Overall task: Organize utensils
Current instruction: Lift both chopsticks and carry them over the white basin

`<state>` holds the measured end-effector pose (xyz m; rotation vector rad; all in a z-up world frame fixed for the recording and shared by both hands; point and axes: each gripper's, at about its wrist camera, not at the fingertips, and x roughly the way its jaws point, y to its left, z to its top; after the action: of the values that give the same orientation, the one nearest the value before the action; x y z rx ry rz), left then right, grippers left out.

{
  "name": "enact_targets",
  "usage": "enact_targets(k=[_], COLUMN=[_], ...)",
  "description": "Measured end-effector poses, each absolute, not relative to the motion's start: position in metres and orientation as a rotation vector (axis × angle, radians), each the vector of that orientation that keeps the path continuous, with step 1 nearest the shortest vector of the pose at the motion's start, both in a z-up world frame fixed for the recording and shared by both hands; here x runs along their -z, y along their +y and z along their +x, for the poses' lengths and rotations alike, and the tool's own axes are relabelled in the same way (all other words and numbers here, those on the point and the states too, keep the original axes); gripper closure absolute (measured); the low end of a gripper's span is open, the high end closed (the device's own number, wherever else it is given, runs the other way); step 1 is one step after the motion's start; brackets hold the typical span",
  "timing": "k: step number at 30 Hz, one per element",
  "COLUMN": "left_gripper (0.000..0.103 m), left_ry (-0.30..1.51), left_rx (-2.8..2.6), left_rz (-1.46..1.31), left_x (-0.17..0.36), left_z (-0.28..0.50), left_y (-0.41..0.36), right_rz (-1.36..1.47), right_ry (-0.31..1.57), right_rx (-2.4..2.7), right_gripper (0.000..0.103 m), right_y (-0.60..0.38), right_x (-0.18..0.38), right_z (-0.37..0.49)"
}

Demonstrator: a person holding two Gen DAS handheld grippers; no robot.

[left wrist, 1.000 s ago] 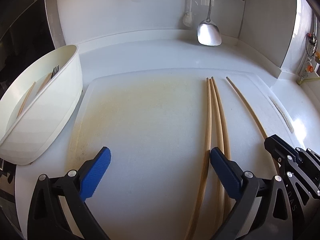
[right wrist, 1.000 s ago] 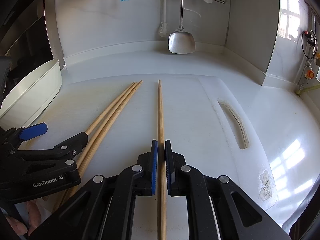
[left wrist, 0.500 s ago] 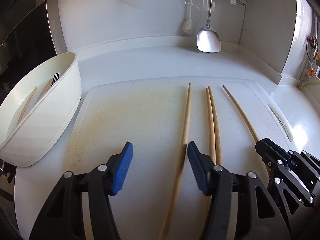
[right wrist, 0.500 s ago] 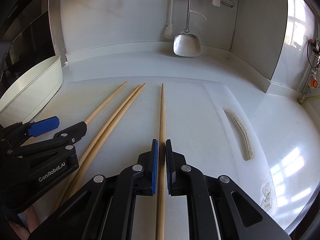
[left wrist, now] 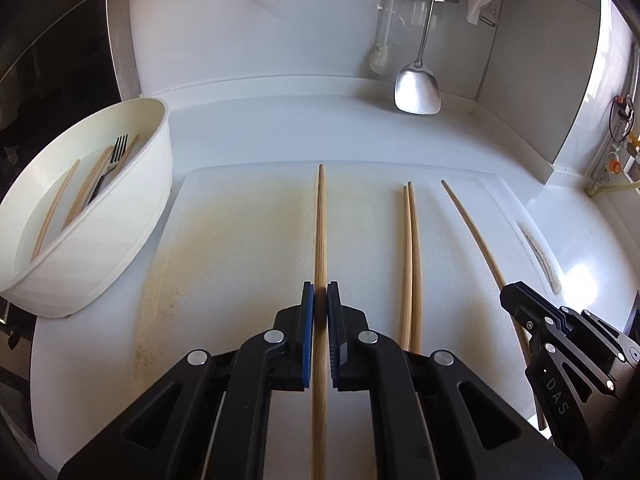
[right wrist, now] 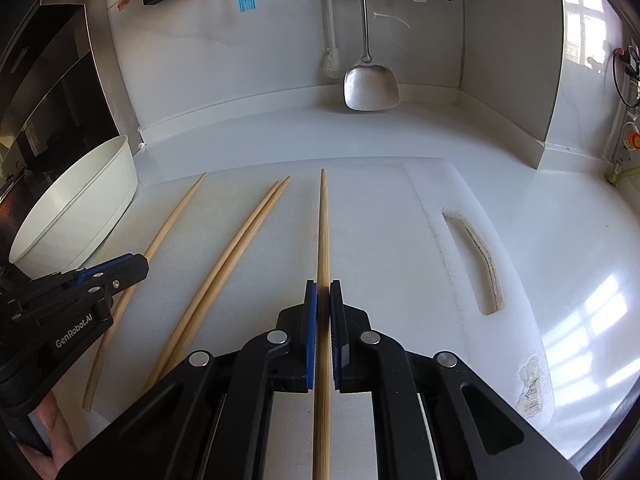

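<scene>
Chopsticks of long pale bamboo are the job here, four on the white plastic cutting board [left wrist: 240, 240] and each gripper clamped on one. The left gripper [left wrist: 320, 308] has its blue pads closed on a single bamboo chopstick [left wrist: 321, 220], which runs straight ahead between the jaws, tip toward the back wall. The right gripper [right wrist: 323, 304] is likewise shut on another single chopstick [right wrist: 323, 224], seen from the left wrist camera as the curved stick at the far right of the board.

Between those two held sticks lies a loose pair of chopsticks [left wrist: 411, 256], side by side and touching, flat on the board and gripped by nothing.

At the left, just off the board's edge, stands the white oval plastic bin [left wrist: 132, 216]; it already holds a dark metal fork [left wrist: 116, 152] and a few more bamboo sticks leaning inside.

By my judgement the sorting is partly done: some utensils are in the bin, two chopsticks are in hand but not yet delivered, and the loose pair is left to collect.

On the back wall hang a steel spatula [left wrist: 418, 88] and a blue silicone brush [right wrist: 246, 1].
</scene>
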<state>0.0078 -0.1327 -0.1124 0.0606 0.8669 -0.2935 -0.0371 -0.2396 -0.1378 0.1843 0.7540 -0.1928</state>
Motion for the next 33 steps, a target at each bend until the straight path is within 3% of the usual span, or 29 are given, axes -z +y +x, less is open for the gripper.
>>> enact_targets(k=[19, 33], left_gripper=[0.096, 0.096], left_ry=[0.776, 0.760], left_rx=[0.121, 0.105], left_rz=[-0.022, -0.043], left_x=[-0.019, -0.031], left_z=[-0.009, 0.058], left_y=[-0.061, 0.086], right_rz=[0.131, 0.132], right_ry=[0.645, 0.692], right_rx=[-0.057, -0.114], right_gripper=[0.097, 0.097], right_y=[-0.187, -0.056], right_x=[0.001, -0.013], right_z=[-0.017, 0.070])
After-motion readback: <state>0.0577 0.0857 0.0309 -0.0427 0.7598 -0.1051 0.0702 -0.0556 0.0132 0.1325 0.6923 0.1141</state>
